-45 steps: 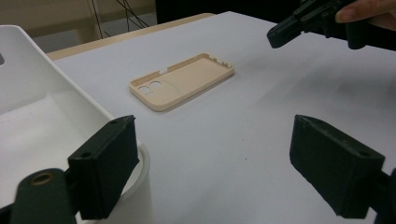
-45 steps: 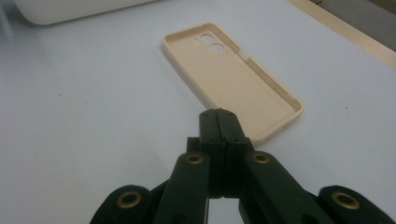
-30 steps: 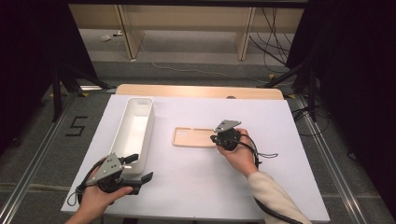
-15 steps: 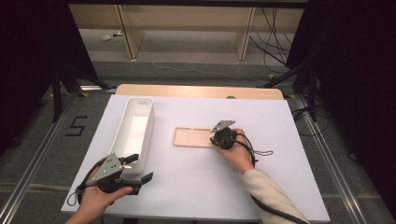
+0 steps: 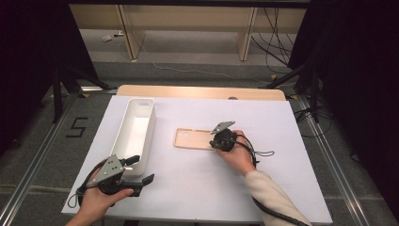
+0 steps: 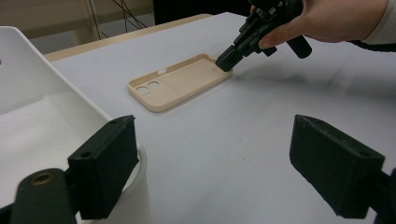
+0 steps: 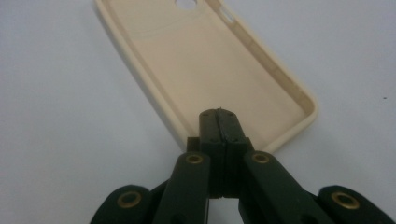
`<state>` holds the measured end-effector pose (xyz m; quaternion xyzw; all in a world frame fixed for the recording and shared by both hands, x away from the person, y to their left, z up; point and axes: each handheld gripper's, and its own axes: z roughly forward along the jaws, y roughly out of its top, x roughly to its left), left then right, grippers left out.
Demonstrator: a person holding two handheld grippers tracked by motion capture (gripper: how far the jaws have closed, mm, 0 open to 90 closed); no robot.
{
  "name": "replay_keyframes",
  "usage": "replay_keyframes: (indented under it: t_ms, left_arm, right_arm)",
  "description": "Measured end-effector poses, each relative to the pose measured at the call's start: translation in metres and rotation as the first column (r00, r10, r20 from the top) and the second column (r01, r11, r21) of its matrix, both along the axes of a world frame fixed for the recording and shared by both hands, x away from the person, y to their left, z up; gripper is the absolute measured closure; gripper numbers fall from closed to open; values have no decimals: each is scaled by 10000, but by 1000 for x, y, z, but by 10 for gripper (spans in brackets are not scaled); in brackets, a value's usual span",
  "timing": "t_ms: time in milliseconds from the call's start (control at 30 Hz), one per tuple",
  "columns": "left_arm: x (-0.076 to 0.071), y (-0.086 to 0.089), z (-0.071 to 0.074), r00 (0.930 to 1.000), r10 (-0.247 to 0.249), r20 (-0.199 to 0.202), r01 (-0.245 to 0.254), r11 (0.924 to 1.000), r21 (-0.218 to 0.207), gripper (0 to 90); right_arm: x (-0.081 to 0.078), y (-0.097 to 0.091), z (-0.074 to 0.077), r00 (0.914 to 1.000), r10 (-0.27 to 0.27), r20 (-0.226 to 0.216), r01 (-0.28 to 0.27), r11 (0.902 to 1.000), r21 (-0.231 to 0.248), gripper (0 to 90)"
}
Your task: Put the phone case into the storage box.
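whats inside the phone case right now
The beige phone case lies open side up with nothing in it except the shut right gripper tip at its near end. The spot under that tip is covered.

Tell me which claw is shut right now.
The right claw, pinching the end wall of the beige phone case. The left claw stands wide open beside the white bin, holding nothing.
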<state>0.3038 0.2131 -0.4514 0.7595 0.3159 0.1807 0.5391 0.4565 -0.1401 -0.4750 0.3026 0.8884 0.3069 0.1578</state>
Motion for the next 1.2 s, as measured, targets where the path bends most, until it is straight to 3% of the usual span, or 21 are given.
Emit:
replay_keyframes:
  t_ms: [100,267,300,500,867,1033,1067,1200]
  left_arm:
    - [0,0,0,10000,6,-1,-6,10000,-1,149]
    - [0,0,0,10000,-37,5,37,10000,-52,149]
    - [0,0,0,10000,2,-6,-2,10000,-2,149]
    - [0,0,0,10000,-40,14,40,10000,-66,149]
    - [0,0,0,10000,10,-4,-10,10000,-22,149]
    - [0,0,0,10000,-37,5,37,10000,-70,149]
    - [0,0,0,10000,-36,7,36,10000,-67,149]
    - [0,0,0,10000,-46,9,46,9999,-97,149]
  right_arm:
    - [1,0,0,9998,133,113,-133,9999,-35,900]
    - [-1,4,0,9998,196,-100,-195,9998,81,900]
    - [-2,5,2,9993,143,-348,-139,9998,122,900]
    - [-4,7,1,9991,22,-426,-14,9998,177,900]
    - [1,2,0,9998,-79,-201,80,10000,39,900]
    - [0,5,-1,9988,81,-485,-91,9998,-199,900]
    - [-2,6,0,9971,-39,-756,24,9998,-199,900]
    - [-3,9,-2,9974,106,-714,-119,9998,-167,900]
